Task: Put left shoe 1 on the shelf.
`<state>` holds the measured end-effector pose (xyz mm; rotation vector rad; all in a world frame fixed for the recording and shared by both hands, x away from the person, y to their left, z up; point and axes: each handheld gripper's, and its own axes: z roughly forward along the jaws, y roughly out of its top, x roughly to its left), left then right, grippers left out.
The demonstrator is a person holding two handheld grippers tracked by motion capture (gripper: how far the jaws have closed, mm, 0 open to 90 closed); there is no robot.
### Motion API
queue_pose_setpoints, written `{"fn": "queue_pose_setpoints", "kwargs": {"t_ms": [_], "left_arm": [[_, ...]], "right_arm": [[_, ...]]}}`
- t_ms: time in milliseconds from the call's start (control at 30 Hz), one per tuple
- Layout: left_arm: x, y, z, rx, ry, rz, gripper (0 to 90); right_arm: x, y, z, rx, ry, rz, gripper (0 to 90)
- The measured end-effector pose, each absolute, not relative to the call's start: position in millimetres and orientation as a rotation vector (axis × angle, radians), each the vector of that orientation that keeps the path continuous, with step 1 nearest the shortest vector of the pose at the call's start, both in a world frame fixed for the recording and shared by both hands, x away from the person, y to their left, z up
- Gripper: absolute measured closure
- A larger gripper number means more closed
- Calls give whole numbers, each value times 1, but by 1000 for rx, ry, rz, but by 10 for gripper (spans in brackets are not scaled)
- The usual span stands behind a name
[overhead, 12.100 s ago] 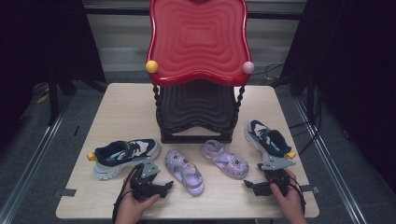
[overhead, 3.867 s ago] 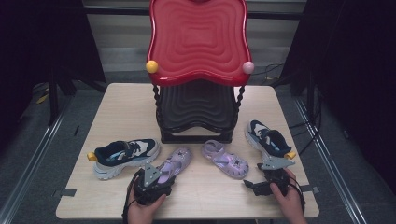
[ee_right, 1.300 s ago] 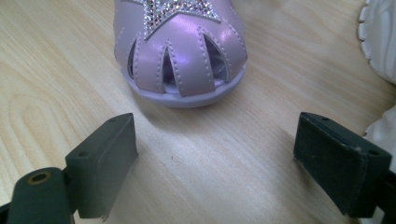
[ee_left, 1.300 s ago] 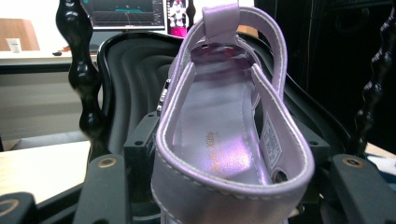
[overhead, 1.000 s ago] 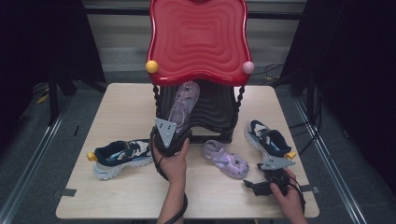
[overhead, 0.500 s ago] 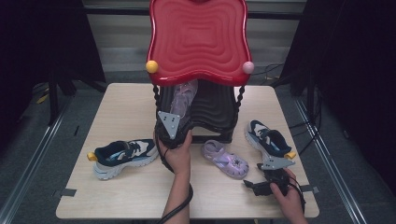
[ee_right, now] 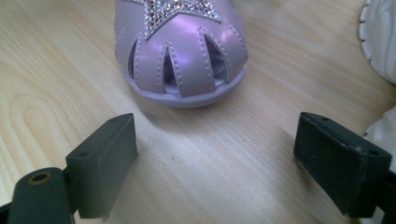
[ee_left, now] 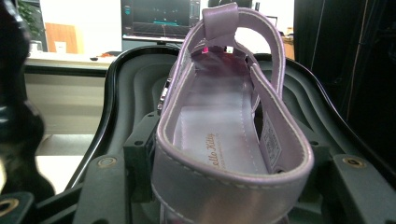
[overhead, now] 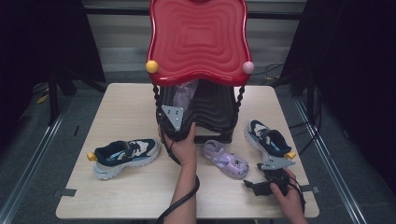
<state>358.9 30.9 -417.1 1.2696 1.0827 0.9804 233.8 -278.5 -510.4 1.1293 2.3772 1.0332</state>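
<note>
On the far middle of the table (overhead: 116,112) stands the big red and black shoe rack (overhead: 198,42). A second ago the left gripper (overhead: 180,109) held the purple sandal (ee_left: 224,135) in front of the rack; now it pushes it onto the black lower shelf, so this shoe is almost put away. From inside, the left gripper view shows the jaws squeezing the heel (the high view hides that). Near the right, the right gripper (ee_right: 224,172) waits with jaws wide apart, close to the other purple sandal (ee_right: 182,51).
</note>
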Motion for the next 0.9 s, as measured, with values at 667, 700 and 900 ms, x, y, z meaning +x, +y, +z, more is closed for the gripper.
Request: {"fn": "queue_pose_setpoints", "kwargs": {"t_ms": [667,700,900], "left_arm": [[388,13,-427,1214,1159,1006,400],[388,13,-428,1215,1158,1013,400],[393,12,-435,1204,1168,1015,396]], "right_arm": [[234,-278,-510,1130,2377,1033,126],[234,-278,-510,1130,2377,1033,126],[234,-278,-510,1130,2377,1033,126]]}}
